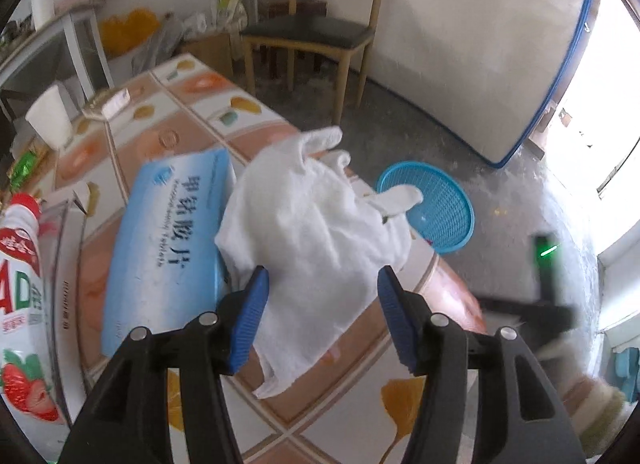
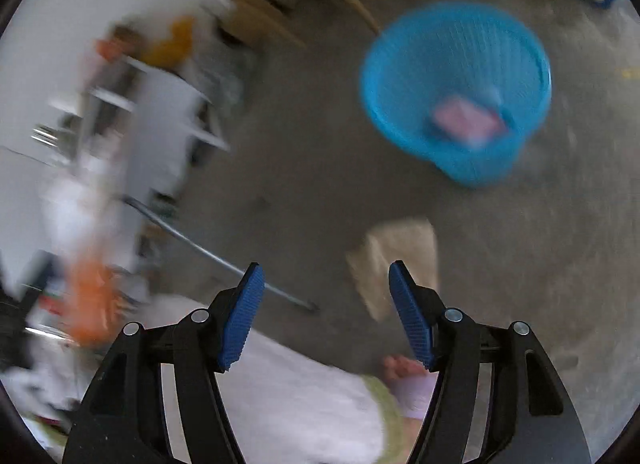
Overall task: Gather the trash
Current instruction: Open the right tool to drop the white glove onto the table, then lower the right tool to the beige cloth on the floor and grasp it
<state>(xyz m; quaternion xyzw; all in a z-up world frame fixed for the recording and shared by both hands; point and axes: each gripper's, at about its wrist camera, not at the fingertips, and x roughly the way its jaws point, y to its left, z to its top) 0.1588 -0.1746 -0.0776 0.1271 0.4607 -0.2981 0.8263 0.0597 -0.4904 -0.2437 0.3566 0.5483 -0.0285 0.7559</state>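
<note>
While the bottle (image 1: pixel 20 284) and box (image 1: pixel 168 240) wait on the worktop (image 1: pixel 352 396), the left gripper (image 1: pixel 320 316) spreads its fingers around the cloth (image 1: pixel 312 248), likely next for the basket (image 2: pixel 456 91); the right gripper (image 2: pixel 326 312), fingers spread, holds nothing.

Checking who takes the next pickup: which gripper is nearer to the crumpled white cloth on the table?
Left. The left gripper is open right at the white cloth, one pad each side. The right gripper is open over the floor, facing the blue basket.
</note>
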